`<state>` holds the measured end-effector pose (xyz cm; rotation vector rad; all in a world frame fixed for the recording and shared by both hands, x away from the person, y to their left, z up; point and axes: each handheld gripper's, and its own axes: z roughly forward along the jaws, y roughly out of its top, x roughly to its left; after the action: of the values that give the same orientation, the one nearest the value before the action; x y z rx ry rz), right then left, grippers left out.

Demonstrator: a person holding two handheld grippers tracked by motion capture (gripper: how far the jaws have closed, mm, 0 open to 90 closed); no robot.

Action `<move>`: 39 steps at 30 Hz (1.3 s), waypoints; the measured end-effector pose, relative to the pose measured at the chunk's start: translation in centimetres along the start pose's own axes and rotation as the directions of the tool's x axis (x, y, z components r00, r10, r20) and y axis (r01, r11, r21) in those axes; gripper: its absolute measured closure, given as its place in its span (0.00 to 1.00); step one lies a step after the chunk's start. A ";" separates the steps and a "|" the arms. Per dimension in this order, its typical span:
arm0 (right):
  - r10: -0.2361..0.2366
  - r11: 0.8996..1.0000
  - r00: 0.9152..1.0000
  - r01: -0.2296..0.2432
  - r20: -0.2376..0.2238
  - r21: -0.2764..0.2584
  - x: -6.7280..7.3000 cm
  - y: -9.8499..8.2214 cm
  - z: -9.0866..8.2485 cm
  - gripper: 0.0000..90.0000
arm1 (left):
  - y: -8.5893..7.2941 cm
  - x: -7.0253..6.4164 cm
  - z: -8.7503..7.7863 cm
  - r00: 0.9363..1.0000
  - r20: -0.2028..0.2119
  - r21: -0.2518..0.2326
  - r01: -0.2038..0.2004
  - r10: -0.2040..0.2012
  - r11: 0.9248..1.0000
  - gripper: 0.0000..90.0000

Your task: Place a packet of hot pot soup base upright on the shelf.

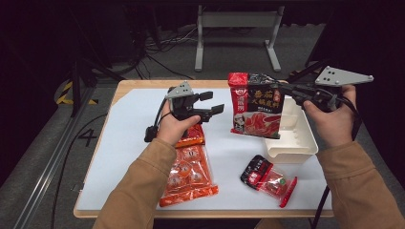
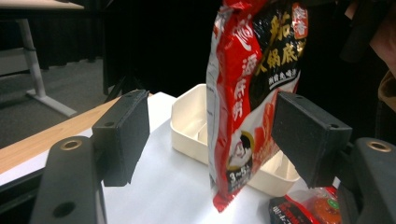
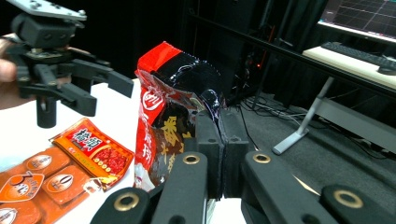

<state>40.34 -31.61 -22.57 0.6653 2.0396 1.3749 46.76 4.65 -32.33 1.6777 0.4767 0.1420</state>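
right gripper (image 1: 282,89) is clamped on the red soup-base pouch (image 1: 256,106), hanging upright, long axis vertical, above the white tray (image 1: 298,143). left gripper (image 1: 208,106), jaws wide apart and empty, sits at nine o'clock; orange packets (image 1: 188,174) lie below.

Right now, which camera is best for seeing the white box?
The high view: the white box shows from above, with its rim and inner divider, partly behind the hanging red bag. The left gripper view shows only one side, with the bag in front. The right gripper view adds nothing clear of it.

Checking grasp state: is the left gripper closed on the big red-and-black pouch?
No. The left gripper is open with nothing in it; the right gripper pinches the red-and-black pouch at its top.
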 end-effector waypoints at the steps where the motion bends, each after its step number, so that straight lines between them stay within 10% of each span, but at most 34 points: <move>1: -0.006 1.000 1.000 0.006 -0.009 -0.002 0.1 0.0 0.1 0.99 | 0.1 0.1 0.1 1.000 -0.001 0.001 -0.007 0.007 1.000 0.33; 17: -0.052 0.998 0.996 0.050 -0.072 -0.026 0.4 -0.4 0.7 0.99 | 1.8 -0.5 3.2 0.995 0.064 0.041 -0.082 0.079 0.996 0.70; 33: -0.090 0.996 0.996 0.090 -0.004 -0.021 -1.8 -1.2 -0.3 0.98 | 4.5 -2.3 6.8 0.982 -0.050 0.090 -0.178 0.183 0.980 0.88; 39: -0.126 0.992 0.990 0.126 0.071 0.002 -2.6 -1.5 -0.5 0.98 | 5.1 -2.8 8.2 0.966 -0.111 0.077 -0.225 0.233 0.971 0.88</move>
<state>41.74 -34.23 -23.30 0.5661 1.9880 1.2638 48.32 -4.40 -28.25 1.7914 0.3778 0.4024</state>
